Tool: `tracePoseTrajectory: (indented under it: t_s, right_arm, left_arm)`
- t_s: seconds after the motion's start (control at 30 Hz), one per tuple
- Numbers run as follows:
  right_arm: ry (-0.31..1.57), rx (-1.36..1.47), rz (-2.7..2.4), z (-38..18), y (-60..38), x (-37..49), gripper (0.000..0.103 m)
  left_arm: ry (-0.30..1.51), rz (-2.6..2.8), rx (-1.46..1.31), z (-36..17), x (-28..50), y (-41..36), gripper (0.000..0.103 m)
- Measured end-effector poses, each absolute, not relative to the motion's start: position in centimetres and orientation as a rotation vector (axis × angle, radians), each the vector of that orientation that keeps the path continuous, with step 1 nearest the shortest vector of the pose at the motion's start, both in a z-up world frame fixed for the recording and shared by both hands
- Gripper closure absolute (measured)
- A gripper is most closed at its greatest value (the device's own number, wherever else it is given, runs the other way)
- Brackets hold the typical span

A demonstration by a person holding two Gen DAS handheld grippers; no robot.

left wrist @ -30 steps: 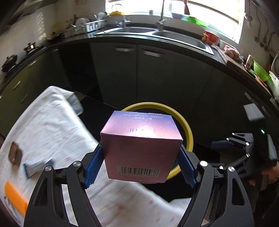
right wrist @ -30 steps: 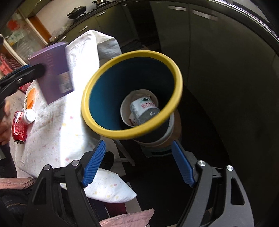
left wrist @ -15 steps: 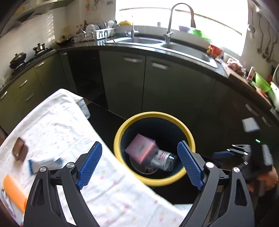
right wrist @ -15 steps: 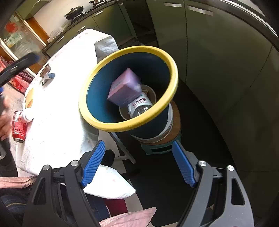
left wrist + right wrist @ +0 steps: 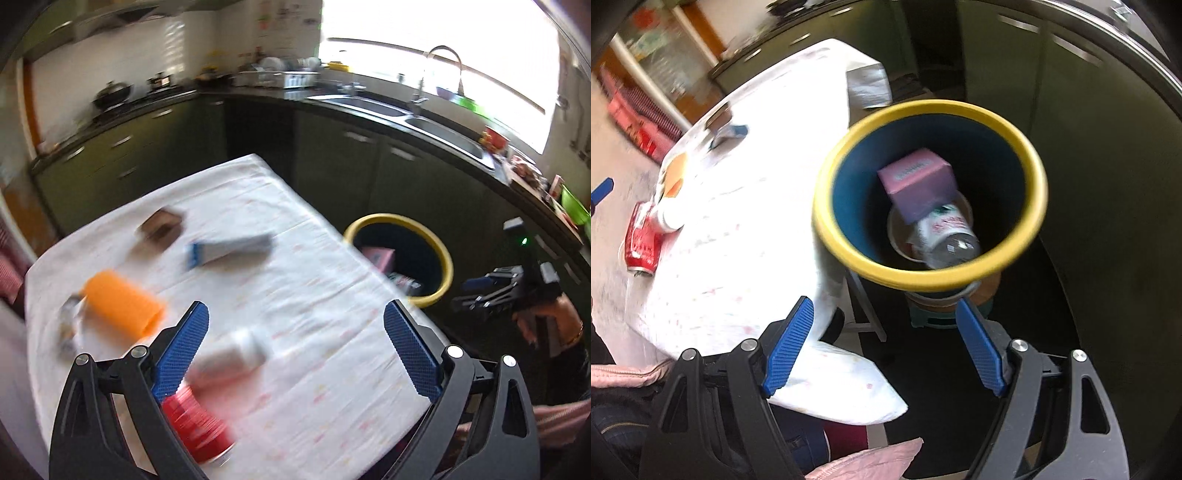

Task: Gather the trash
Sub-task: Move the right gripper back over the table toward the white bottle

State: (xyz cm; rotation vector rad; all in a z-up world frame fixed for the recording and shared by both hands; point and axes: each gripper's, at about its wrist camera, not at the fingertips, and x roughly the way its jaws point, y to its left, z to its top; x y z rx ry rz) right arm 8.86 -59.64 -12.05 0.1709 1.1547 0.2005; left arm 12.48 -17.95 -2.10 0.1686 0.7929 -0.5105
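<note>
A blue bin with a yellow rim [image 5: 1028, 166] stands beside the table and holds a pink box [image 5: 916, 181] and a clear plastic bottle [image 5: 945, 236]. In the left wrist view the bin [image 5: 441, 258] is at right with the pink box [image 5: 378, 254] inside. My left gripper [image 5: 295, 314] hovers over the white tablecloth [image 5: 314, 295], its jaws opening with nothing between them. Below it lie a white bottle [image 5: 232, 354], a red can [image 5: 195, 424], an orange cylinder [image 5: 118, 306], a blue-and-grey pack [image 5: 229, 249] and a brown item [image 5: 160, 225]. My right gripper [image 5: 884, 308] is open and empty, just short of the bin.
Dark cabinets and a counter with a sink [image 5: 443, 129] run behind the table. The bin rests on a small stool [image 5: 945, 314]. A hand [image 5: 554, 325] holds the right gripper [image 5: 480, 291] at right. The red can [image 5: 641, 243] lies near the table's edge.
My left gripper let go of the pink box, which fell into the bin. It then opened wider and swung left, back over the table. The right gripper shifted slightly.
</note>
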Motion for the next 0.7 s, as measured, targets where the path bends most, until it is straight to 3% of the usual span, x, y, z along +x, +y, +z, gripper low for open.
tracePoseTrajectory:
  t_s: [0.23,0.7]
  right_arm:
    - [1.146,-0.015,0.359,-9.2,-51.4,11.4,0.028]
    - [1.069,-0.596,0.887,-6.6,-30.1,16.7,0.028]
  left_arm:
    - [0.809,-0.382,0.134,-3.4,9.7,-8.8,0.008]
    - [0.793,-0.302,0.080,-4.4,8.2,-0.6,0.005]
